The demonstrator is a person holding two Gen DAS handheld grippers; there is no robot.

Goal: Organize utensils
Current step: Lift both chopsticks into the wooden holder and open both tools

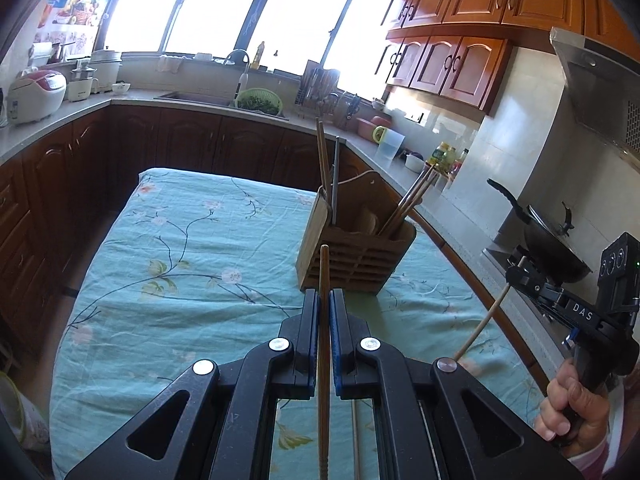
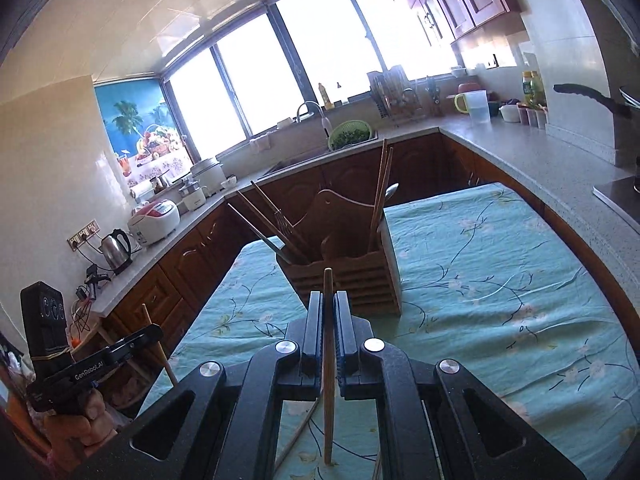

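The wooden utensil holder (image 1: pixel 356 248) is standing straight ahead of both grippers on the floral tablecloth (image 1: pixel 180 264), and that is the relation the coming move is hanging on: each held stick needs to be carried forward and tipped end-down into one of its compartments.

The left gripper (image 1: pixel 325 312) is clamping a dark wooden chopstick (image 1: pixel 323 280) between nearly closed jaws, the stick's long axis running along the fingers, its tip poking out toward the holder's slatted front. The right gripper (image 2: pixel 329 312) is doing the same with a paler wooden chopstick (image 2: pixel 328 360), jaws almost shut on it, its long axis likewise running along the fingers.

Both grippers are pointing somewhat downward at the holder from above the cloth; neither looks clearly nearer (the fisheye views are making it hard to judge). The holder is already carrying chopsticks (image 1: pixel 408 204) in one end compartment, and a wooden chopstick with a grey metal one (image 1: pixel 335 184) in the other.

A person's hand (image 1: pixel 576 404) is gripping the right tool's handle, seen at the edge of the left view.
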